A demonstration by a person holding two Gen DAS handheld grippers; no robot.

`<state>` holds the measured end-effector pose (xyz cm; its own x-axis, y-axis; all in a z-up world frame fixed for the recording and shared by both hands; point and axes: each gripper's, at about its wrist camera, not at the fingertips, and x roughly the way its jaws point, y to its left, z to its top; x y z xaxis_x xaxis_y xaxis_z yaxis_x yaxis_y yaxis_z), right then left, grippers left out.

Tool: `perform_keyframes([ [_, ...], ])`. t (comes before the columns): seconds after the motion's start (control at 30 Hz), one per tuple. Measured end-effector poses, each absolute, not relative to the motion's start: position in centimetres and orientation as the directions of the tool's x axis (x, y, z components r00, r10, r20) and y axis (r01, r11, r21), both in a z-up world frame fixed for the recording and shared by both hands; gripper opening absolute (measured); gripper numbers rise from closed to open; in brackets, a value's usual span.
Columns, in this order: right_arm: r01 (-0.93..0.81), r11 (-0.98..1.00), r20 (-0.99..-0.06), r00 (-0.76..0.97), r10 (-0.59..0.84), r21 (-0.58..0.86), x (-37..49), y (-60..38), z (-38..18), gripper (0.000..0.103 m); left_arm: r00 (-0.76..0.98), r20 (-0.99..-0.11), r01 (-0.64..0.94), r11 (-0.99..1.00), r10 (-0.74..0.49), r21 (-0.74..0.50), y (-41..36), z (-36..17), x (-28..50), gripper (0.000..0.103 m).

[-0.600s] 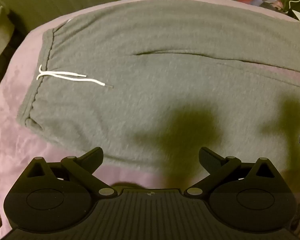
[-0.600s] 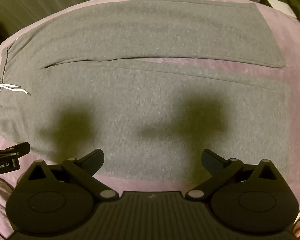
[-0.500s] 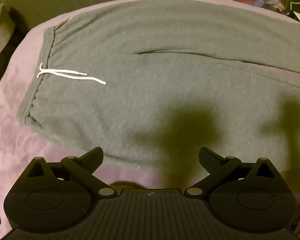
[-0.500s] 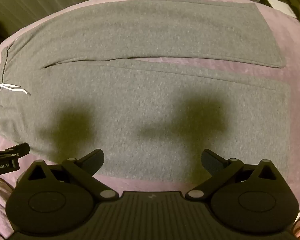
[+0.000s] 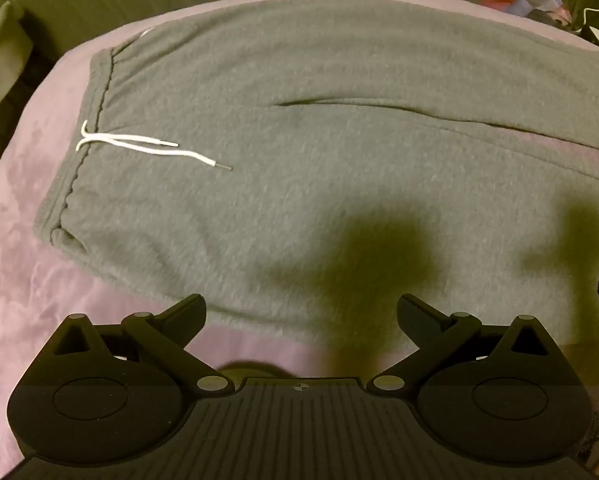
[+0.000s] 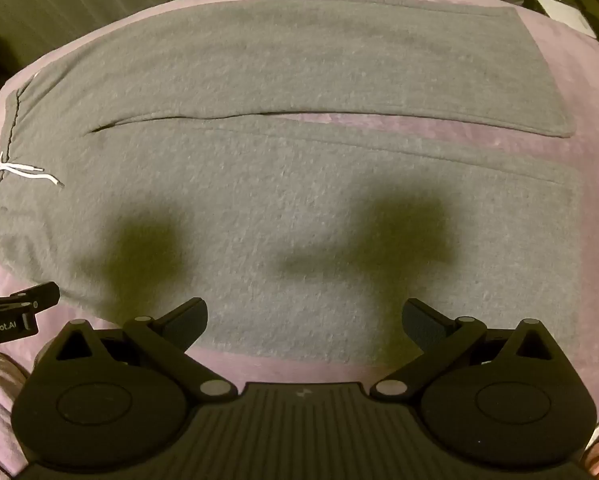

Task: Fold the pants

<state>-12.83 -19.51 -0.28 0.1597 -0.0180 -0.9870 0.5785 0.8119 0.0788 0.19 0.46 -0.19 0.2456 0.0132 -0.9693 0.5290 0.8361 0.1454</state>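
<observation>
grey sweatpants [image 6: 299, 216] spread flat and unfolded on a bed with a mauve cover [image 6: 591, 184], waistband [image 5: 99, 92] at 9 o'clock, hems at 3 o'clock; the two legs lie side by side, touching near the crotch and parting toward the hems, where a wedge of the cover shows between them. a white drawstring [image 5: 147, 146] lies loose on the front panel just beside the waistband.

left gripper [image 5: 301, 312] and right gripper [image 6: 305, 316]: both released, jaws wide apart with nothing between them, hovering above the near edge of the near leg at 6 o'clock, each casting a dark shadow on the cloth. the left gripper also shows at 9 o'clock in the right wrist view.

likely faults from here, as judgements:
- a pinch taken too shallow would catch only the top layer of the soft fleece, so the leg would open up rather than fold over as one.
- unequal lift between the two grippers would drag the near leg askew, leaving the hems mismatched on the far leg.
- the loose drawstring could get trapped inside the fold and leave a ridge.
- the cover is soft too; a deep bite may gather it along with the pants.
- cables and clutter past the bed at 1 o'clock could snag a wide swing.
</observation>
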Motion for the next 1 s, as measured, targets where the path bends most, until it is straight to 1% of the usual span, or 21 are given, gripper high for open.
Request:
perform_keyframes([
  [1.0, 0.571, 0.817, -0.988, 0.157, -0.012, 0.081, -13.00, -19.39, -0.71, 0.103, 0.229, -0.973, 0.524, 0.840, 0.018, 0.139, 0.50, -0.70, 0.60, 0.103],
])
